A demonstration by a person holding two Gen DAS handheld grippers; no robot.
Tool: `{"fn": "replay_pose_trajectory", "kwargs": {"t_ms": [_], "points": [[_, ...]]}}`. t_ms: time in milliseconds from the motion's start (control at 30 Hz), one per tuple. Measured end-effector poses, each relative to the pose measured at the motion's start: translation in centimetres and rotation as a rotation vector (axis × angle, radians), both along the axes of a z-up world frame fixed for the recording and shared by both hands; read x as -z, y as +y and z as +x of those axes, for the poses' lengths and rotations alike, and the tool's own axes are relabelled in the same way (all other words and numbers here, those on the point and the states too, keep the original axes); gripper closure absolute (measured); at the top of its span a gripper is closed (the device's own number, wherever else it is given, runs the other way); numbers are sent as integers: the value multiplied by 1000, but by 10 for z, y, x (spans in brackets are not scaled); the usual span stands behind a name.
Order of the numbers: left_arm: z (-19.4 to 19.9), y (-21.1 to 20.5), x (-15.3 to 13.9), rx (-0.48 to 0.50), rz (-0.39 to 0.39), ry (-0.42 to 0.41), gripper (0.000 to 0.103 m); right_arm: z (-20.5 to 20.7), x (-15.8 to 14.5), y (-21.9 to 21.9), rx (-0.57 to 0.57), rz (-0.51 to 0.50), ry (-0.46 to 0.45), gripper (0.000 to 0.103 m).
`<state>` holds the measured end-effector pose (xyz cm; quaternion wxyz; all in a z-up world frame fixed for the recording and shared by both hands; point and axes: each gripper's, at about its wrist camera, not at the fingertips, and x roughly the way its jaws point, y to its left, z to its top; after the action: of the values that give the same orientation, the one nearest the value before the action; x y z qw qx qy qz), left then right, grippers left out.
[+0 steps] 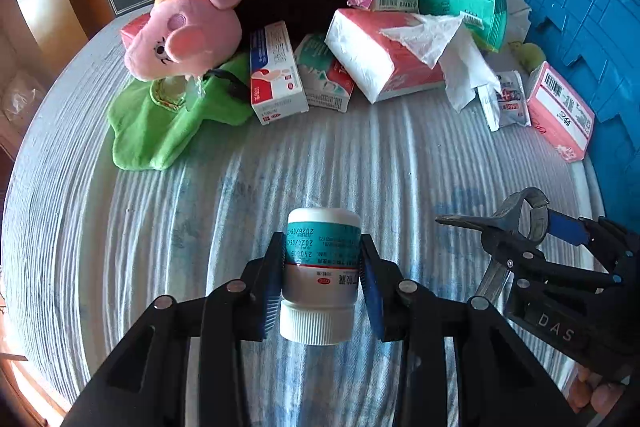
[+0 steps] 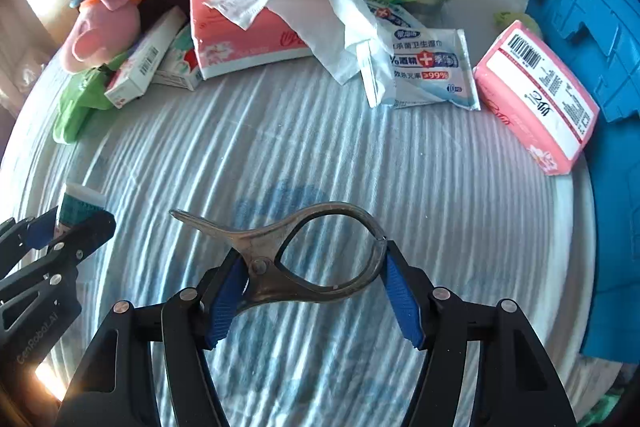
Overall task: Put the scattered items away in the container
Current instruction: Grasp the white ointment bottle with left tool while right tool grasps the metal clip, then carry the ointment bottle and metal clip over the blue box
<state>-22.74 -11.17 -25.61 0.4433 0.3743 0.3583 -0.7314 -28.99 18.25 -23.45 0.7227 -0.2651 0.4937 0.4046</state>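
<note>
Gripping a medicine bottle in my left gripper and a metal clamp in my right gripper, I still face clutter at upper frame, outside the blue container.

Tissue pack: mid-pile, behind the cloth-covered surface. Plush pig to its left; wipes packet and crate to its right.
</note>
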Motion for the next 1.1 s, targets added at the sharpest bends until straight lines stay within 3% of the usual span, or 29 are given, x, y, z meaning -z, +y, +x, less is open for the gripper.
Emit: {"fn": "replay_pose_trajectory", "kwargs": {"t_ms": [100,367,633,933,1100], "points": [[26,10,-28,-19,-54,22,68,-6,-32,-12,-30,66,-46,38],[8,36,-95,-56,-193,49,68,7,-106,-53,-99,242,-108,38],[18,66,-140,-53,-301,79,68,-10,-175,-88,-112,351,-186,38],[26,89,-173,4,-376,165,68,-26,-226,-128,-51,391,-284,38],[12,102,-199,45,-429,192,68,-14,-258,-155,-19,443,-317,38]]}}
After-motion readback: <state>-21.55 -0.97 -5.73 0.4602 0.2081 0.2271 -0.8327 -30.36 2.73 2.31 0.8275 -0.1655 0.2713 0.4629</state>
